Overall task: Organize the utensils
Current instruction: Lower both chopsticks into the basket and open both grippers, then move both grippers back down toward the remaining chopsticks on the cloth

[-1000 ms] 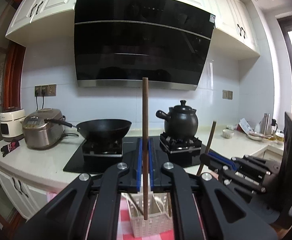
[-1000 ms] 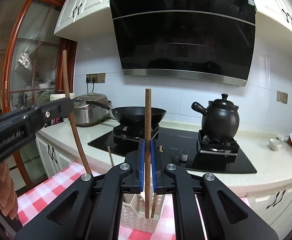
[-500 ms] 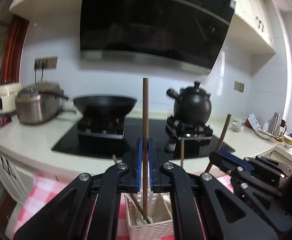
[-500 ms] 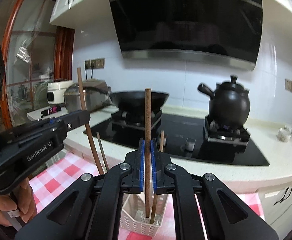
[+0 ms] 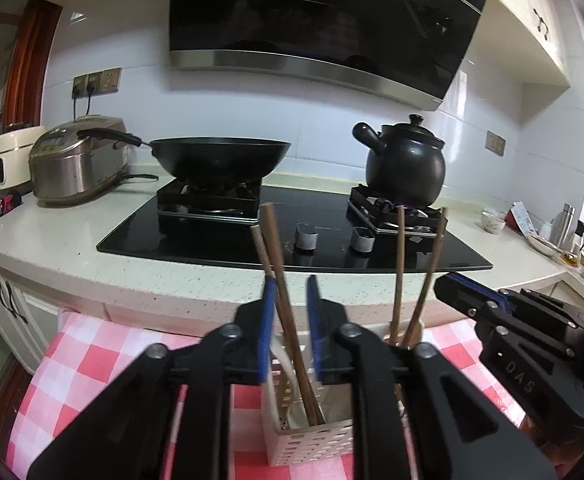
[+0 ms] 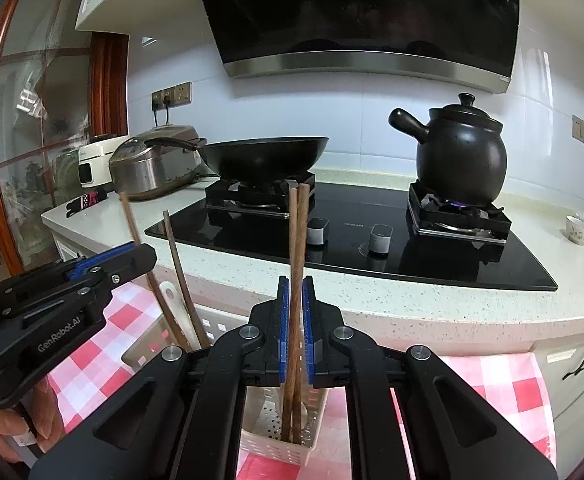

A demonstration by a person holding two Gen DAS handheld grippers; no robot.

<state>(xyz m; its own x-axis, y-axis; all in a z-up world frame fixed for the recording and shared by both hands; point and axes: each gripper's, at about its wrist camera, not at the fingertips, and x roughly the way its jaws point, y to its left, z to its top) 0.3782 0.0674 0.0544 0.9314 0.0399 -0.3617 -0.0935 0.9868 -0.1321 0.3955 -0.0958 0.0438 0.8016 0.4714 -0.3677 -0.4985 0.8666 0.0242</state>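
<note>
A white perforated utensil basket (image 5: 311, 440) stands on the red-checked cloth, also seen in the right wrist view (image 6: 288, 432). My left gripper (image 5: 290, 328) is open; two brown wooden chopsticks (image 5: 280, 288) stand loose between its pads, leaning in the basket beside a white spoon handle. My right gripper (image 6: 295, 328) is slightly open around another pair of chopsticks (image 6: 296, 264) that rest in the basket's other compartment. In the left wrist view that pair (image 5: 415, 276) stands right of my left gripper, with the right gripper (image 5: 503, 320) beside it.
A black glass hob (image 5: 292, 232) lies on the counter behind, with a wok (image 5: 220, 156) and a black clay pot (image 5: 403, 164). A rice cooker (image 5: 76, 160) stands at left. The checked cloth (image 5: 92, 360) covers the table below.
Both grippers lowered their chopstick into the basket and opened their jaws. Each chopstick now leans free beside one that stood there before.
</note>
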